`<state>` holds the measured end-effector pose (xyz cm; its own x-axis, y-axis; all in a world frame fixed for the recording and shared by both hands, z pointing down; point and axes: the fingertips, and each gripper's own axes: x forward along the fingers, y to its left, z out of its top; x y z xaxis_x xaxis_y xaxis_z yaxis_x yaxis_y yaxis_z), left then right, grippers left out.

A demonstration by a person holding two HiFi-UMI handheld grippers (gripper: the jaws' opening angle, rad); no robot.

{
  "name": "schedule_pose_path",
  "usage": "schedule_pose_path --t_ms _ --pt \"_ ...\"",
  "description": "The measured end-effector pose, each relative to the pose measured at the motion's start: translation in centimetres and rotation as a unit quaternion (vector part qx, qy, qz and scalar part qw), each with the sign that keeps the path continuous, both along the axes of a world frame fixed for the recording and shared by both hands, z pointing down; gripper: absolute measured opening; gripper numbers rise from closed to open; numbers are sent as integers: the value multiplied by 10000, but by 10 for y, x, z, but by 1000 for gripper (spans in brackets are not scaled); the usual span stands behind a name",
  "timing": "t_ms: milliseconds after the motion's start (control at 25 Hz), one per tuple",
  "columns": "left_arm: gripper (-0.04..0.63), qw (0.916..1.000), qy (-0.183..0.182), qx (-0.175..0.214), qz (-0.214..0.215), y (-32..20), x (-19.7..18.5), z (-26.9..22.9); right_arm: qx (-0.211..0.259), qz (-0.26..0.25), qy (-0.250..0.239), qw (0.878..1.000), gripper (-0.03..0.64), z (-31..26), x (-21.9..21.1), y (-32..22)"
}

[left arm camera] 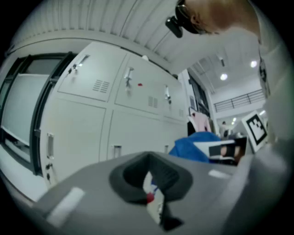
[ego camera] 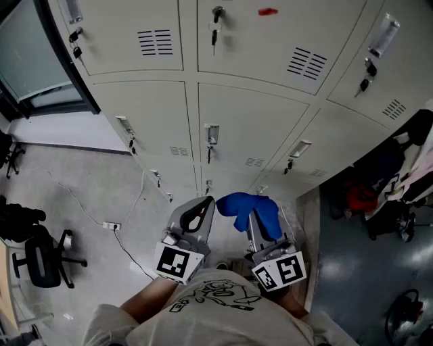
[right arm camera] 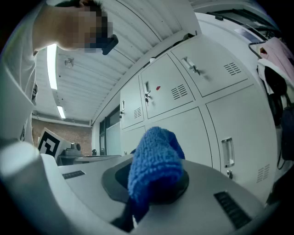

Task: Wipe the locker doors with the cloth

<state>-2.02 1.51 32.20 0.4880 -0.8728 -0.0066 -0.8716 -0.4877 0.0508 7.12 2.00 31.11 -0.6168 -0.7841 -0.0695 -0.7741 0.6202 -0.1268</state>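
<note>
Cream locker doors (ego camera: 254, 128) fill the wall ahead of me, with handles and keys in some locks. A small red mark (ego camera: 268, 11) sits on an upper door. A blue cloth (ego camera: 247, 206) hangs bunched from my right gripper (ego camera: 256, 215), whose jaws are shut on it. In the right gripper view the cloth (right arm camera: 154, 165) covers the jaw tips, with lockers (right arm camera: 216, 114) behind it. My left gripper (ego camera: 203, 203) is held beside it at the same height, jaws together and holding nothing. The left gripper view shows the cloth (left arm camera: 197, 144) off to its right. Both grippers are short of the doors.
A black office chair (ego camera: 40, 260) stands on the floor at lower left, and a white cable runs to a power strip (ego camera: 111, 225). Clothes and bags (ego camera: 399, 182) hang and pile at the right. A glass panel (ego camera: 27, 54) is at upper left.
</note>
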Motion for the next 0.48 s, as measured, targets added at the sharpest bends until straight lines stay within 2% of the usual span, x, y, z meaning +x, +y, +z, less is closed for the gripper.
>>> schedule_pose_path --t_ms 200,360,480 --pt "3 9996 -294 -20 -22 -47 -45 -12 741 128 270 9968 31 -41 -42 -61" --pt "3 9989 -324 325 88 -85 -65 -43 1508 177 395 9876 32 -90 -77 -104" --pt "3 9984 -290 477 38 -108 -72 -67 1881 243 353 9812 31 -121 -95 -128"
